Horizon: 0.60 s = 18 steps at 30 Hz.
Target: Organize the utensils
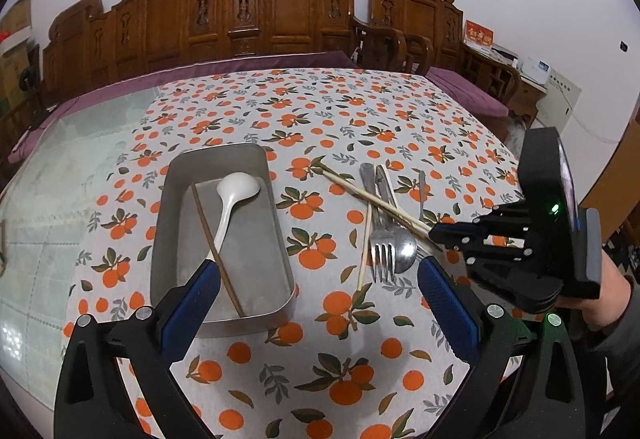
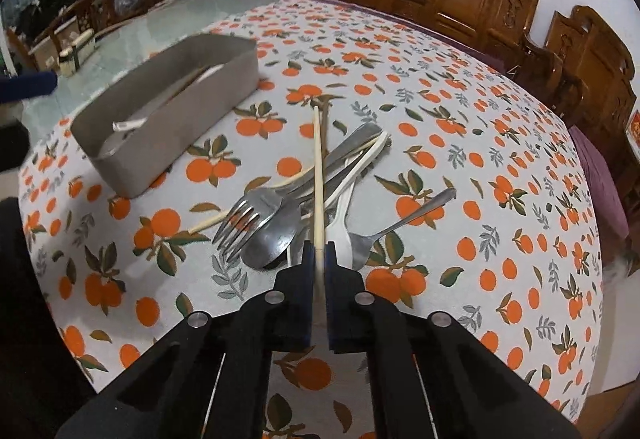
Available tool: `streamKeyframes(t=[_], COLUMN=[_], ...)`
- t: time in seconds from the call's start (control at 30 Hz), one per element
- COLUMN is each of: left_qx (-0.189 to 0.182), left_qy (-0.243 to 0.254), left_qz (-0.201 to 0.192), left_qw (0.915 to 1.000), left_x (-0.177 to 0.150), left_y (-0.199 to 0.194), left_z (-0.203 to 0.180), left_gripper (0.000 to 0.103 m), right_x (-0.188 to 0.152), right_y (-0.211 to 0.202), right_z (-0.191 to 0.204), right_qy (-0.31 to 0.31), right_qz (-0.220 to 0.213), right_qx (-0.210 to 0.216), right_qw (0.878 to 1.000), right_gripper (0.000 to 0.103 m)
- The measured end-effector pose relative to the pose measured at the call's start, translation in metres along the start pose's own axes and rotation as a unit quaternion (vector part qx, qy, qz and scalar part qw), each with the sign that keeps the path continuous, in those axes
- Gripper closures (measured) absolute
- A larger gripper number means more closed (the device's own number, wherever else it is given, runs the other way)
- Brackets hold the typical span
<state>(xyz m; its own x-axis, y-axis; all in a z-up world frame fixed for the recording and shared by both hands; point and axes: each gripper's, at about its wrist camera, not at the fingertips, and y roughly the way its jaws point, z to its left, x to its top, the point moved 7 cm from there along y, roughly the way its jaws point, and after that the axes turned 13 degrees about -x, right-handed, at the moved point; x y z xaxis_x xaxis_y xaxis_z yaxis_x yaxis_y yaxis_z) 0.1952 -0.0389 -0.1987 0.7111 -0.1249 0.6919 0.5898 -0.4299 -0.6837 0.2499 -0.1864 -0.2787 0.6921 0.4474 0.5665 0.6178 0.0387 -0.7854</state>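
A grey metal tray [image 1: 276, 223] [image 2: 224, 87] holds a white ladle [image 1: 236, 191] and a dark chopstick [image 1: 216, 247]. To its right lies a pile of utensils: a fork [image 1: 380, 251] [image 2: 244, 215], a metal spoon [image 1: 404, 247] [image 2: 276, 239], a smaller spoon [image 2: 400, 223] and pale chopsticks [image 1: 366, 239]. My right gripper [image 2: 319, 251] [image 1: 436, 233] is shut on one pale chopstick [image 2: 318, 175] [image 1: 376, 199] that points away across the pile. My left gripper [image 1: 316, 275] hangs open over the tray's near right corner, with nothing between its fingers.
A cloth with an orange-fruit print [image 1: 320, 111] covers the table; bare glass tabletop [image 1: 52, 199] shows at the left. Carved wooden chairs [image 1: 280, 7] line the far edge. A sleeved hand [image 1: 600, 303] carries the right gripper.
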Motion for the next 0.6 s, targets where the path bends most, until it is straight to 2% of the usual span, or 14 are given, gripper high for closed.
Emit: streamKeyframes(t=[0.17, 0.47, 0.6], left_qx=[0.000, -0.013, -0.023], left_qy=[0.003, 0.006, 0.012], left_qz=[0.007, 0.034, 0.055], left_qw=[1.0000, 0.9993, 0.9982], left_x=[-0.001, -0.002, -0.004], left_y=[0.008, 0.050, 0.075], left_z=[-0.004, -0.016, -0.025], left_gripper=[0.008, 0.008, 0.022], right_x=[0.003, -0.018, -0.032], right_y=[-0.016, -0.020, -0.008], right_z=[-0.020, -0.060, -0.071], right_qy=[0.056, 0.152, 0.187], right_qz=[-0.022, -0.048, -0.046], right_qx=[0.024, 0.012, 0.014], right_qw=[0.998, 0.987, 0.981], right_gripper=[0.097, 0.097, 0.097])
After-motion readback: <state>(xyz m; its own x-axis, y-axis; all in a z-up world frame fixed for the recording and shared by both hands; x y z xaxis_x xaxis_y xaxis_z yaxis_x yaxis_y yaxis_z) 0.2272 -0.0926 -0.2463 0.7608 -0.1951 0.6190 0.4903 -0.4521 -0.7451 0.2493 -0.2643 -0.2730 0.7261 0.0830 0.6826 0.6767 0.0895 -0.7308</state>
